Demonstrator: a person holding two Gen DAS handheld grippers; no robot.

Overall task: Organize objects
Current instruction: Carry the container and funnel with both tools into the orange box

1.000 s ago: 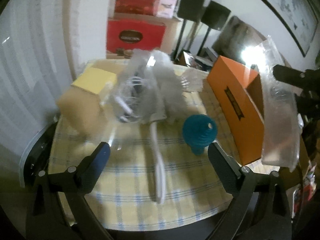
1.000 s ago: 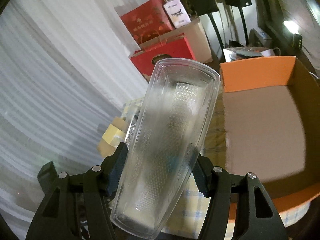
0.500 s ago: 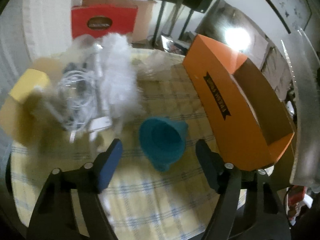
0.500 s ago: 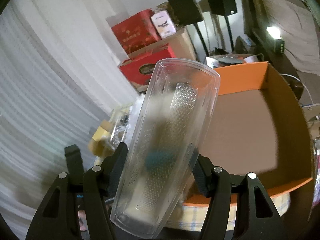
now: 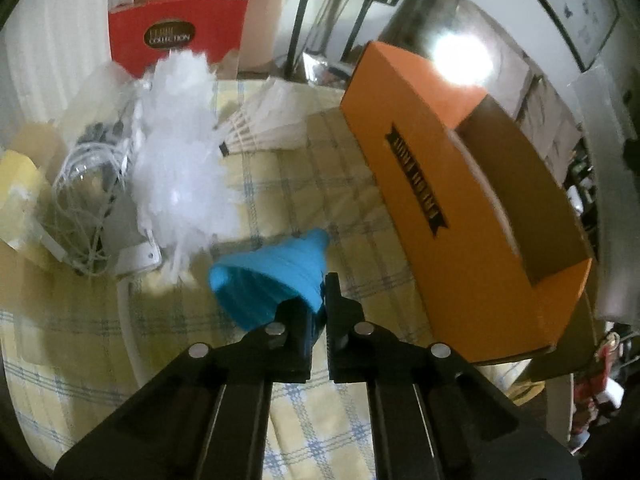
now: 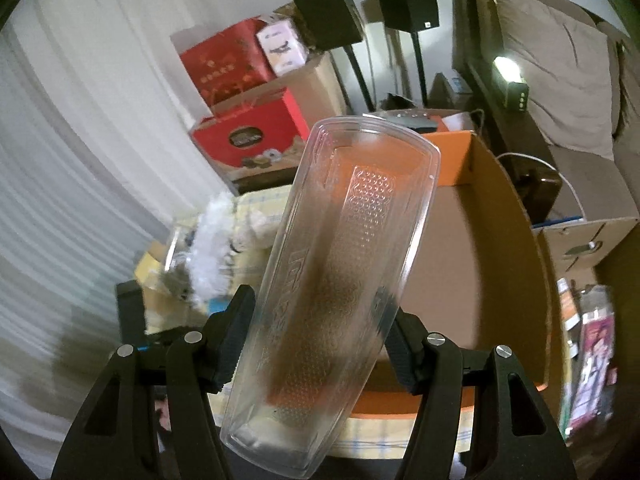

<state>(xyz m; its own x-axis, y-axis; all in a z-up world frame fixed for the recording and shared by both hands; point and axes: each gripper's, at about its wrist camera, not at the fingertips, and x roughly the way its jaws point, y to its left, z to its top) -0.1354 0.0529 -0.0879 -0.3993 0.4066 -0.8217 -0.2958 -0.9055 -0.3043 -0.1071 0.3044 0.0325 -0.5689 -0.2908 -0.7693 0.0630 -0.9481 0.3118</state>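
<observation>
Now, left gripper (image 5: 320, 312) pinching ribbed blue funnel (image 5: 272, 280), right gripper (image 6: 320, 340) clamping clear dimpled plastic tray (image 6: 336, 280), over orange cardboard box (image 6: 480, 248).

both wrist views toward orange box (image 5: 472, 216)

One funnel (image 5: 276, 280), one orange box (image 5: 460, 208), one tray (image 6: 332, 288).

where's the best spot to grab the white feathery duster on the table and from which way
Grip the duster's thin white handle, not the fluffy head, which would just squash. The handle lies flat on the checked cloth, so come from above with the tongs straddling it crosswise. The left tongs already pinch the blue funnel.
</observation>
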